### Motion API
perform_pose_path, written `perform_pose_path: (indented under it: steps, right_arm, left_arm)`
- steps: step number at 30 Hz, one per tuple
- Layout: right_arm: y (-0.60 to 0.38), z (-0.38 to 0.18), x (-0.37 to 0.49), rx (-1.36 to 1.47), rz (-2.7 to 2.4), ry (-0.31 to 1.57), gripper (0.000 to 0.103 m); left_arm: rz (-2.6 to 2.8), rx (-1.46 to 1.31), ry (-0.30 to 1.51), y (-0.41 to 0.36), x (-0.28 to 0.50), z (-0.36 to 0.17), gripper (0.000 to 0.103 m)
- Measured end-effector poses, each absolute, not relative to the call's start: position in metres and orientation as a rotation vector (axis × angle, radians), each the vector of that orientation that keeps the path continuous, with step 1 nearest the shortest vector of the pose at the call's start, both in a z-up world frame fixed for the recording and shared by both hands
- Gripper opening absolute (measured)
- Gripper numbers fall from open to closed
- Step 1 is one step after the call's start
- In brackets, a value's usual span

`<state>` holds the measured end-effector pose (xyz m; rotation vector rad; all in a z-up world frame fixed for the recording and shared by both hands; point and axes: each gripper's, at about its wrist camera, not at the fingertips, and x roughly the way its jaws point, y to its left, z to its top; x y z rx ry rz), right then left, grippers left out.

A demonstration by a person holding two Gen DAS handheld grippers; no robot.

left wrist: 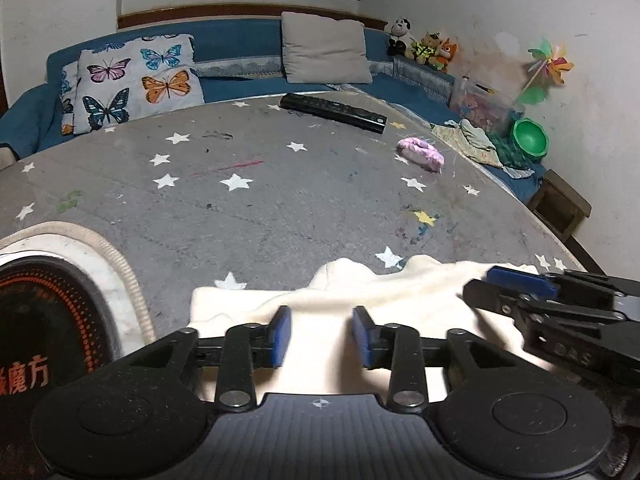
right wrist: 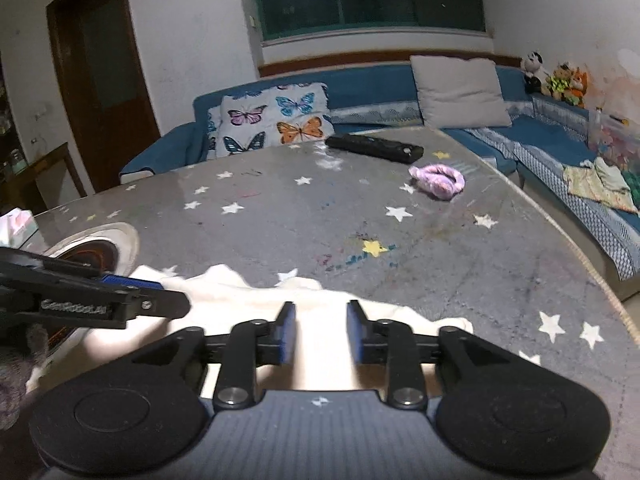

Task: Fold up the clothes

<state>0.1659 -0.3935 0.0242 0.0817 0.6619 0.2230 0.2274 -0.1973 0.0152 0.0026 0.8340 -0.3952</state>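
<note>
I see the cream garment (left wrist: 348, 300) lying rumpled at the near edge of the grey star-patterned tabletop (left wrist: 280, 200), under both grippers. My left gripper (left wrist: 320, 336) hangs over its middle with its fingers spread apart, gripping nothing. My right gripper (right wrist: 322, 330) sits just beside it over the same cloth, fingers likewise parted and empty. Farther back on the tabletop lie a pink scrunchie (right wrist: 440, 180) and a black remote (right wrist: 374, 147), well apart from the garment.
</note>
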Motion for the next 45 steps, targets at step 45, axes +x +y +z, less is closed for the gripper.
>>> perform_pose_path:
  steps: [45]
  right_arm:
    - [-0.396, 0.013, 0.049, 0.058, 0.143, 0.626, 0.075]
  left_arm:
    - [-0.278, -0.089, 0.777, -0.117, 0.112, 0.009, 0.05]
